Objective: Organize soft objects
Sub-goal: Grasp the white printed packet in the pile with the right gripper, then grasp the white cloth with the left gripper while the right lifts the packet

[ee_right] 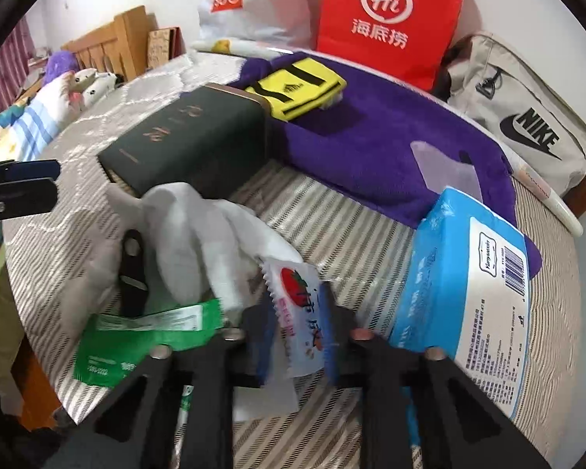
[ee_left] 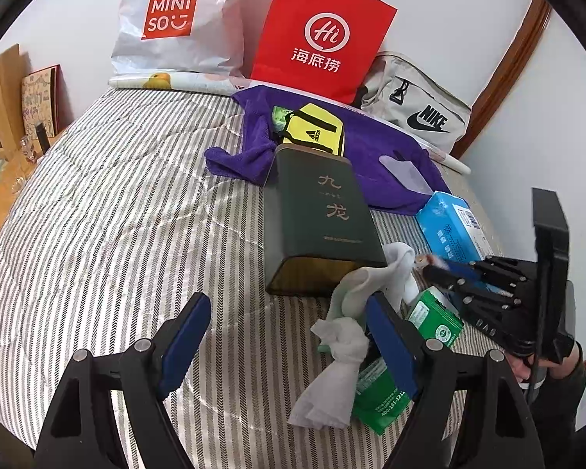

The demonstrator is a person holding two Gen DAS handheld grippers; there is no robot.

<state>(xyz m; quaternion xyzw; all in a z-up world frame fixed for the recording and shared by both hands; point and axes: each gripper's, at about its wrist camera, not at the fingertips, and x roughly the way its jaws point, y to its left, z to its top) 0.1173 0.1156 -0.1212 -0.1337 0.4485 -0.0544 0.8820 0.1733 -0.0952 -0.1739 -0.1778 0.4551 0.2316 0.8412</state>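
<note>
On the striped bed (ee_left: 117,203) lie white socks (ee_left: 343,336) on green tissue packs (ee_left: 383,391), beside a dark green box (ee_left: 316,215). My left gripper (ee_left: 289,348) is open and empty, its right finger touching the socks. My right gripper (ee_right: 293,336) is shut on a small white snack packet with a red tomato print (ee_right: 299,312); it shows in the left wrist view (ee_left: 433,269) too. The socks (ee_right: 199,234) and green packs (ee_right: 136,344) lie just left of it. A blue tissue pack (ee_right: 468,297) lies at its right.
A purple towel (ee_left: 371,156) with a yellow Adidas pouch (ee_left: 316,133) lies behind the box. A white Miniso bag (ee_left: 172,19), red paper bag (ee_left: 324,35) and grey Nike bag (ee_left: 418,109) stand against the wall. Plush toys (ee_right: 70,90) and a wooden headboard (ee_right: 109,47) are far left.
</note>
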